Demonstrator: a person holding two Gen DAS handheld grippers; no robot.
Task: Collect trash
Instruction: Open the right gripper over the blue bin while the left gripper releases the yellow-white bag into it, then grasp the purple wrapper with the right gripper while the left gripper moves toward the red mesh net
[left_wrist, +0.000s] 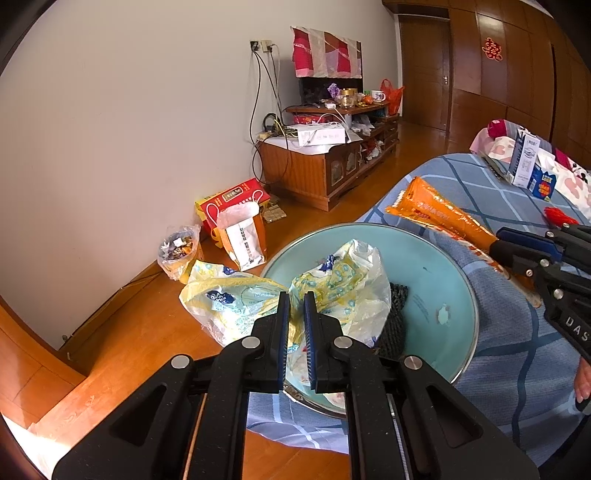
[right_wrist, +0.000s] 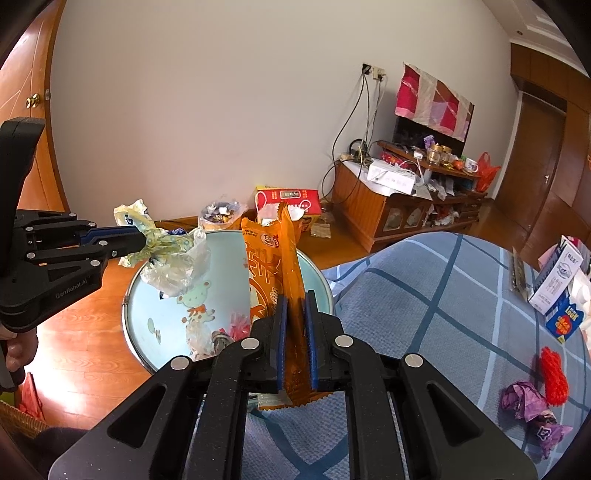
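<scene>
We take the light blue basin (left_wrist: 436, 280) as our landmark; it sits at the edge of the bed, on the blue checked bedspread (right_wrist: 424, 295), its far rim over the wooden floor (left_wrist: 122, 332). Beyond the basin, against the white wall, stands a low wooden cabinet (left_wrist: 314, 170) crowded with boxes and jars, and nearer the basin on the floor lie a red carton (left_wrist: 232, 199), a white paper bag (left_wrist: 243, 236) and a small clear bag of scraps (left_wrist: 177, 251).

Over the basin's near rim we hold the left gripper (left_wrist: 297, 299), its jaws pinching a crumpled plastic bag printed in yellow and blue (left_wrist: 347, 284); the bag bulges to both sides, one part inside the basin, the other hanging over its floor-side rim. In the right wrist view the bag dangles above the basin's bottom.

On the bed side of the basin, the right gripper (right_wrist: 295, 306) has its jaws pressed on a long orange snack wrapper (right_wrist: 273, 251), which rises upright between the pads, its top above the basin's rim.

Inside the basin lie a dark knitted piece (left_wrist: 397, 314) beneath the bag and a bit of pink foil (right_wrist: 238, 325).

Further along the bed from the basin we see a blue and white carton (right_wrist: 557, 280), a red net bundle (right_wrist: 554, 376) and a crumpled purple wrapper (right_wrist: 524, 402).
</scene>
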